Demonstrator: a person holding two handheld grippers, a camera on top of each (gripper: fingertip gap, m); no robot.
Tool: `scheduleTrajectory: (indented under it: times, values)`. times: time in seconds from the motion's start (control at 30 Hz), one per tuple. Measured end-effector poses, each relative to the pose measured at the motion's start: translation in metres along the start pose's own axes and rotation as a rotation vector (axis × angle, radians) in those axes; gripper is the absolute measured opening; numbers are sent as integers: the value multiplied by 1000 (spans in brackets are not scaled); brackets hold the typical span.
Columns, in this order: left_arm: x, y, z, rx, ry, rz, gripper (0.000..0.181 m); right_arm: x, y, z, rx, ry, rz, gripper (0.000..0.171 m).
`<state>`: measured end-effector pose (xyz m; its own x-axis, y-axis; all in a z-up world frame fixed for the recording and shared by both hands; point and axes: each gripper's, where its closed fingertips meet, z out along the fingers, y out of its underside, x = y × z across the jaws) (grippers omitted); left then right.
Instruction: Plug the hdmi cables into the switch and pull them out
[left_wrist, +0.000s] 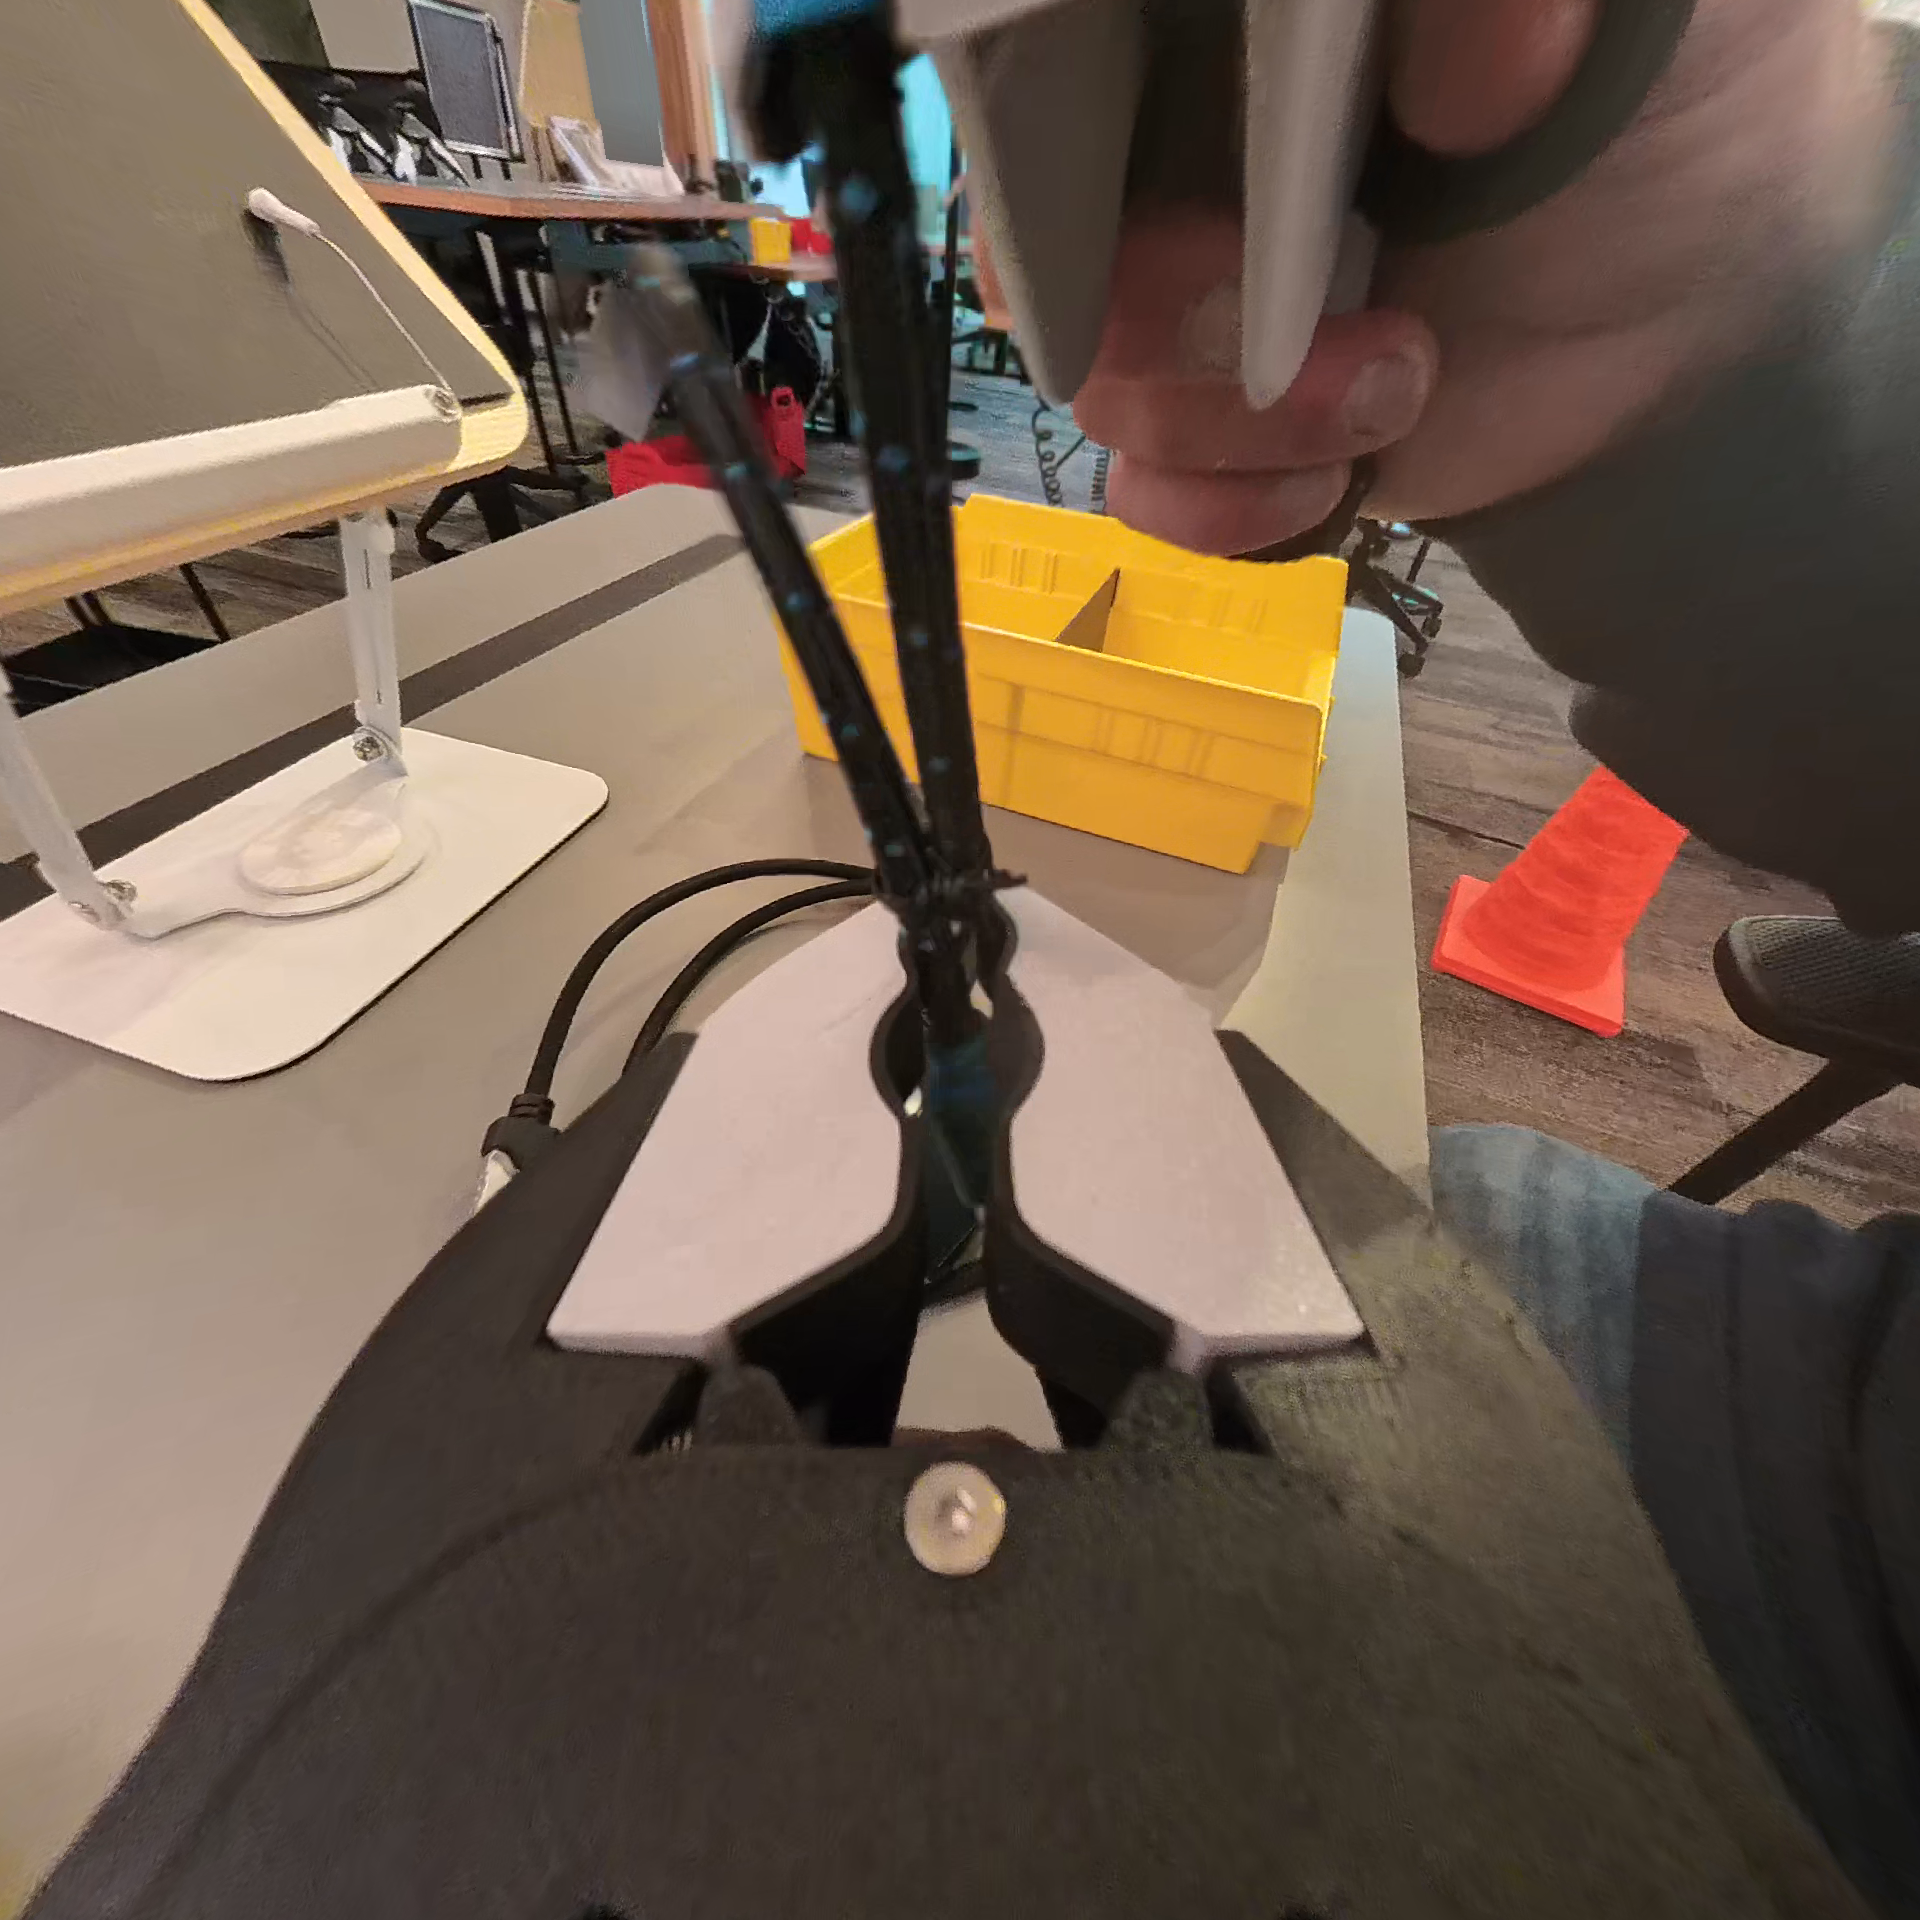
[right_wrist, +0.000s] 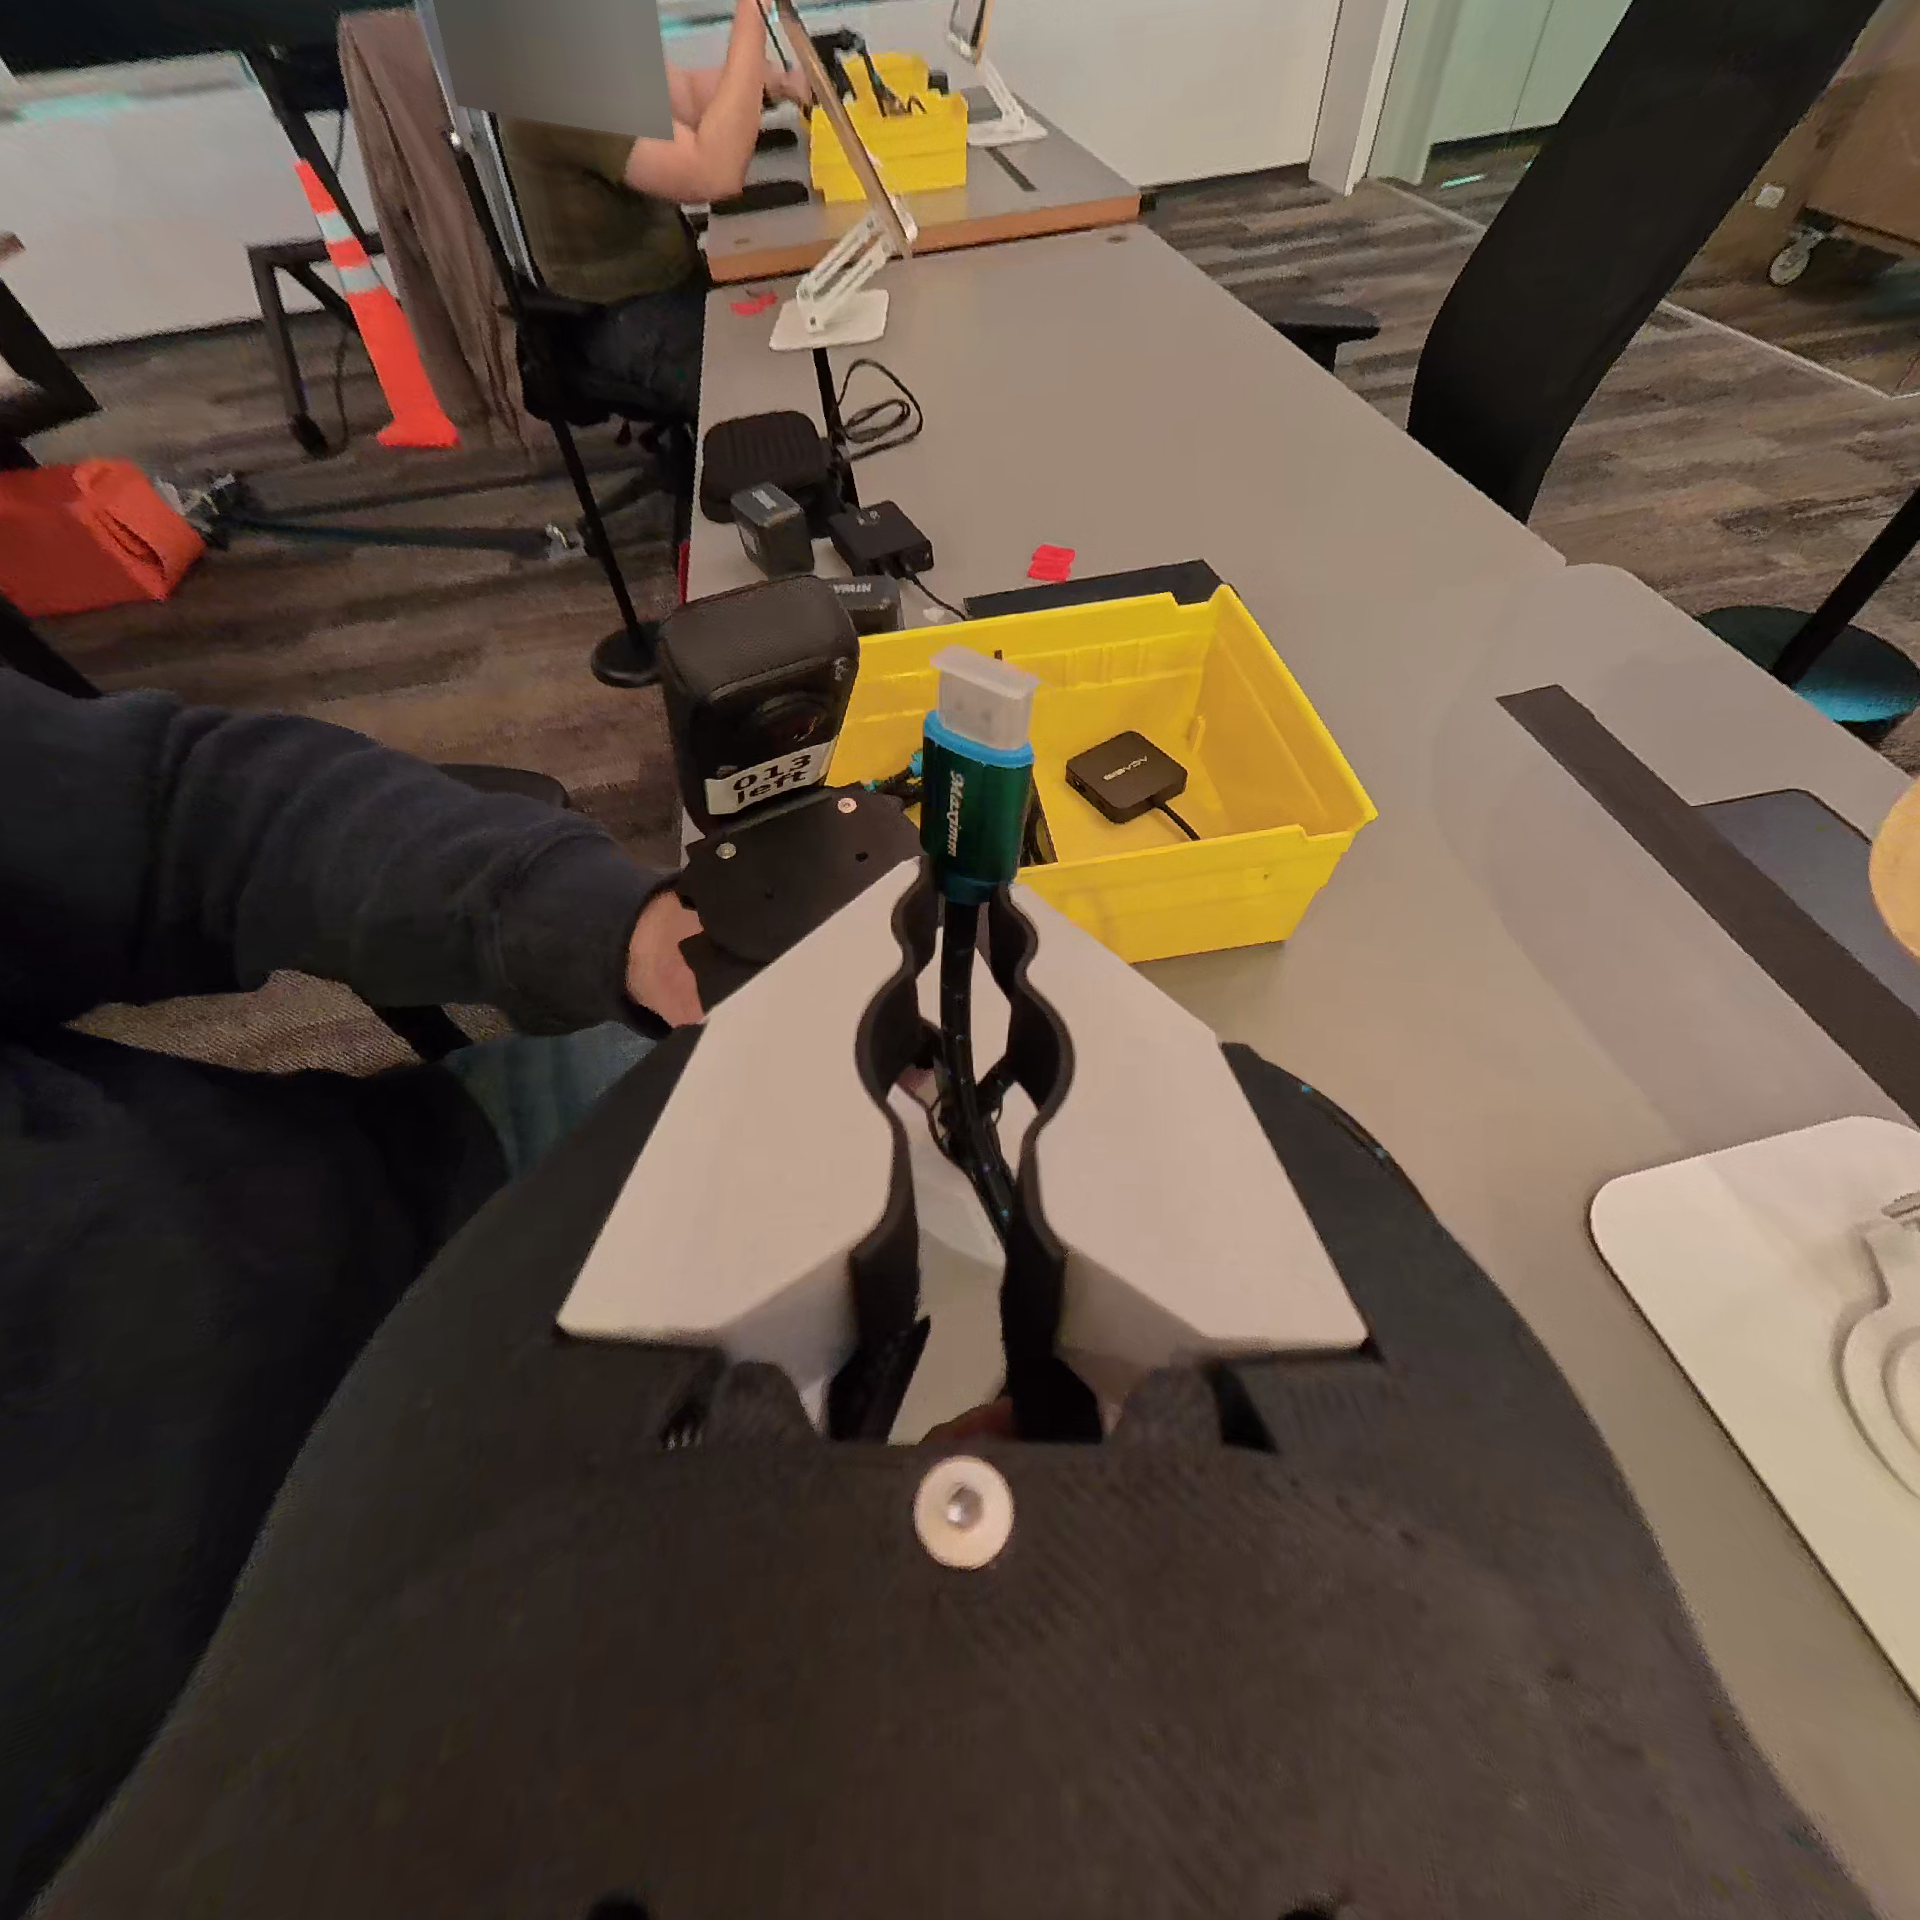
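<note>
The right tool is clenching a braided HDMI cable just behind its green plug, and the plug is standing up past the tips with a pale cap covering its metal end. The left tool is pinching the bundled strands of black cable lower down, right at a tie, and those strands are running up toward the other tool at the top of that view.

The switch, a small black box with its own lead, is lying inside the yellow bin on the counter, well apart from the plug. No cable is plugged into it, so the plugging looks barely begun.

To my eye the step in hand is freeing and readying this plug. That cap has to come off first, I reckon. The tie is keeping the bundle short, so some slack is needed before reaching the bin. The grip sits on cable, not plug, so the plug may wobble; gripping the green body itself would be steadier. The switch looks light and may slide, so the left tool should be pinning it.
</note>
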<state>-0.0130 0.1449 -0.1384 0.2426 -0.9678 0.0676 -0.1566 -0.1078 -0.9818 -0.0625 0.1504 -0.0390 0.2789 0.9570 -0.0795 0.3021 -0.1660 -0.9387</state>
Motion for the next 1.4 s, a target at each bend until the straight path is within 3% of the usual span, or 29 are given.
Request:
scheduleTrajectory:
  times: [0.3, 0.47, 0.63, 0.8, 1.03, 1.2, 1.4]
  values:
    - [-8, -8, -9, 26, -12, -57, 6, 28, 19, -43, 138, 98, 120, 0]
    - [-13, -10, -13, -26, -60, -17, 6, 18, 37, -37, 99, 82, 85, 0]
    - [-12, 1, -5, -112, -120, 42, 6, 9, 53, -9, -46, 140, 1, 32]
    - [-16, 5, -5, -156, -194, 81, 6, 14, 54, 5, -20, 190, 7, 5]
    - [-34, 14, -14, -289, -391, 196, 6, 17, 56, 16, 1, 217, 84, 14]
    - [-46, 20, -22, -406, -558, 368, 6, 24, 61, 17, 22, 254, 113, 4]
    - [-37, 10, -18, -322, -436, 288, 6, 26, 54, 1, 147, 159, 196, 4]
